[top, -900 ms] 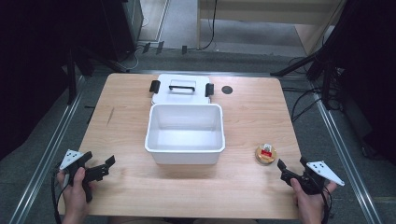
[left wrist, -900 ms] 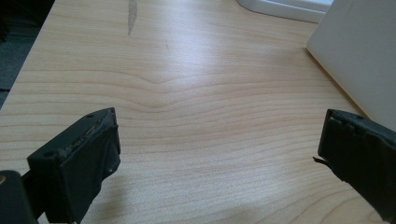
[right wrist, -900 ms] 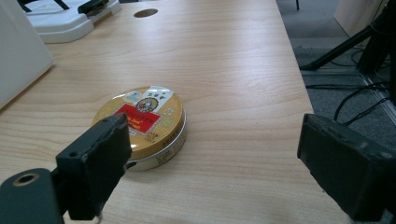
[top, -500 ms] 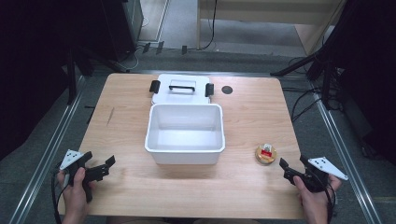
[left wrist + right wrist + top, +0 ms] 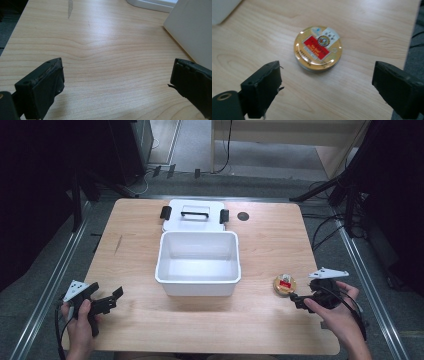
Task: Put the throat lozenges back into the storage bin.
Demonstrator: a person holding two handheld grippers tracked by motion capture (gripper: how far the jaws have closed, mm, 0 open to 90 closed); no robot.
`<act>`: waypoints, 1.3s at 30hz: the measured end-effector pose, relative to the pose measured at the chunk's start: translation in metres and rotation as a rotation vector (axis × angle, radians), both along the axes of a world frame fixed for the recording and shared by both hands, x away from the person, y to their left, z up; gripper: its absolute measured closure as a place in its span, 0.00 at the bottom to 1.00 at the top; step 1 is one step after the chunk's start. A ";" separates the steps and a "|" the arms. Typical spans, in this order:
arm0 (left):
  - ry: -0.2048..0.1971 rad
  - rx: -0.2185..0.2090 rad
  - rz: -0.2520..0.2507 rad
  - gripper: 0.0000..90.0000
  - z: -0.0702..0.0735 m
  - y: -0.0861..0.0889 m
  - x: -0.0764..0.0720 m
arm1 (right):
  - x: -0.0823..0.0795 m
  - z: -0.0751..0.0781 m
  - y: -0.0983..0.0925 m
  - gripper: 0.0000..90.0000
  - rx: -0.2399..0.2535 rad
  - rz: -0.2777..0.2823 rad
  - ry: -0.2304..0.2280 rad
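A small round gold tin (image 5: 284, 284) with a red label lies flat on the wooden table (image 5: 270, 235), right of the white bin (image 5: 198, 285). My right gripper (image 5: 299, 299) is open just short of the tin (image 5: 318, 48), which sits ahead of its spread jaws, not between them. At the table's near left corner my left gripper (image 5: 113, 298) is open over bare wood (image 5: 105, 62), nothing between its jaws. The bin's white wall (image 5: 192, 27) stands to its right.
The empty white bin stands mid-table. Behind it lies its white lid (image 5: 193, 215) with a black handle and two black clips. A dark round hole (image 5: 243, 216) marks the far right of the table. Metal rails (image 5: 365, 280) run along both sides.
My right gripper has moved up and inward toward the gold tin. The left gripper has stayed in place.
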State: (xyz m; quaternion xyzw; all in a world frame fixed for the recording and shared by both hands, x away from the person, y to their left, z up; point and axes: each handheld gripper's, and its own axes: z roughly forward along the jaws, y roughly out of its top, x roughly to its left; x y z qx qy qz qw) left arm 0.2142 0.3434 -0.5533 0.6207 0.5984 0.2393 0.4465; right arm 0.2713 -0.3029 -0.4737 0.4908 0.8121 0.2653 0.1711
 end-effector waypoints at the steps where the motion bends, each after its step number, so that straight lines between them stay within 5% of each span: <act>1: 0.000 0.000 0.000 0.00 0.000 0.000 0.000 | 0.000 0.000 0.000 0.09 0.000 0.000 0.000; 3: 0.001 0.001 -0.001 0.00 0.000 0.000 0.000 | 0.011 0.002 0.010 0.05 -0.073 0.050 0.089; 4: 0.001 0.001 -0.001 0.00 0.000 0.000 0.000 | 0.011 0.002 0.010 0.05 -0.073 0.050 0.089; 5: 0.001 -0.002 0.000 0.00 0.000 0.000 0.000 | 0.019 0.003 0.017 0.03 -0.120 0.073 0.156; 14: 0.001 -0.005 0.000 0.00 0.000 0.000 0.000 | 0.045 0.009 0.038 0.00 -0.212 0.084 0.339; 24: 0.004 -0.008 0.002 0.00 0.000 0.001 0.000 | 0.070 0.005 0.051 0.00 -0.247 0.046 0.431; 39: 0.003 -0.010 0.004 0.00 0.000 0.001 0.000 | 0.093 -0.019 0.063 0.04 -0.305 -0.045 0.485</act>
